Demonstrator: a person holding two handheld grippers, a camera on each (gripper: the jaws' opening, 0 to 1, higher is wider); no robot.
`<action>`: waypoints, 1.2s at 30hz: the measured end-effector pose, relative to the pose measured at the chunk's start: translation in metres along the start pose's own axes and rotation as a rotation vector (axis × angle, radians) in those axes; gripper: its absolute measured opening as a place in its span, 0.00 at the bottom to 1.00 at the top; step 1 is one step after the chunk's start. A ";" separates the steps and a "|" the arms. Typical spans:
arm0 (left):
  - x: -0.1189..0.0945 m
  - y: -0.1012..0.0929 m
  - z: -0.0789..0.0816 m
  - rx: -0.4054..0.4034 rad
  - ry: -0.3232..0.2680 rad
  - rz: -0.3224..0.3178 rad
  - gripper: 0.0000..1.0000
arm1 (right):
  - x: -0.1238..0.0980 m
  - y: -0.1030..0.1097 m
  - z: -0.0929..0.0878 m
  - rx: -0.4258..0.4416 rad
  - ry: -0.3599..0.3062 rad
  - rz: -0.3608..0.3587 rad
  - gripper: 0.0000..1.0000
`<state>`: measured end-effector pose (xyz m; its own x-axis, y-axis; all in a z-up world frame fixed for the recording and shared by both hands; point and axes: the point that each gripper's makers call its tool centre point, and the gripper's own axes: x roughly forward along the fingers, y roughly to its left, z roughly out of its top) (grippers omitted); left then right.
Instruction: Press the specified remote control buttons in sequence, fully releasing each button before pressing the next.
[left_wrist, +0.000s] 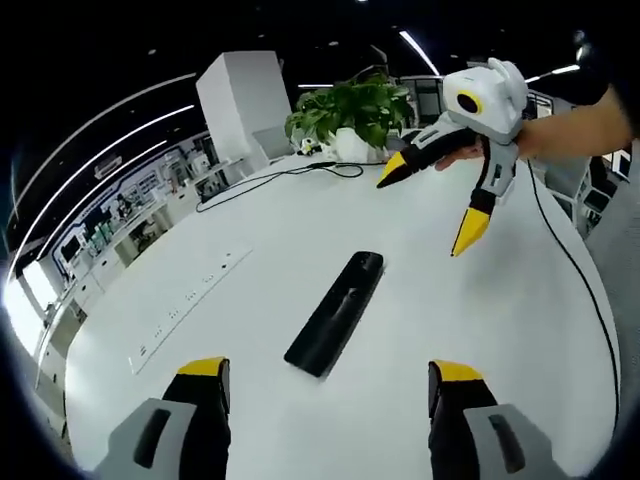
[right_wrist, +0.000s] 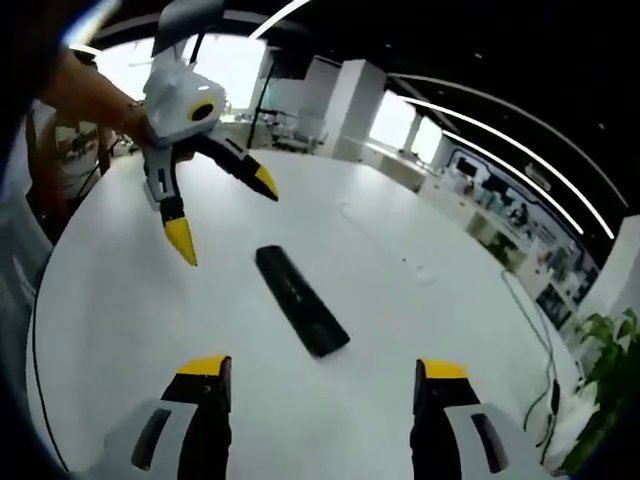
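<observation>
While remote (left_wrist: 335, 313) lies untouched on table (left_wrist: 520, 330) | left gripper (left_wrist: 330, 385) fingers spread | right gripper (right_wrist: 318, 382) fingers spread

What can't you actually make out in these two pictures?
- Remote control: its buttons are too small and dark to tell apart in either view.
- Potted plant: cut off by the edge in the right gripper view.
- Black cable: its far end is lost behind the plant in the left gripper view.
- Markings on the white table: too small to read.
</observation>
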<state>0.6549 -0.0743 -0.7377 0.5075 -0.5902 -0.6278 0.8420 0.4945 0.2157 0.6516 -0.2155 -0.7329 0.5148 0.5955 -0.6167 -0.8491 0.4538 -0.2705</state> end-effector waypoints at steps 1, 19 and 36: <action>0.001 0.000 0.000 0.004 0.001 -0.009 0.84 | 0.002 0.000 -0.001 -0.002 0.004 0.017 0.73; 0.021 0.011 -0.005 0.019 0.000 -0.107 0.77 | 0.031 -0.010 -0.006 -0.036 0.029 0.157 0.70; 0.035 0.001 -0.003 -0.009 -0.019 -0.253 0.66 | 0.052 -0.011 -0.006 -0.063 0.046 0.258 0.65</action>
<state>0.6732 -0.0923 -0.7611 0.2838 -0.7079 -0.6468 0.9411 0.3350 0.0463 0.6867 -0.1934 -0.7659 0.2761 0.6545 -0.7038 -0.9578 0.2480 -0.1451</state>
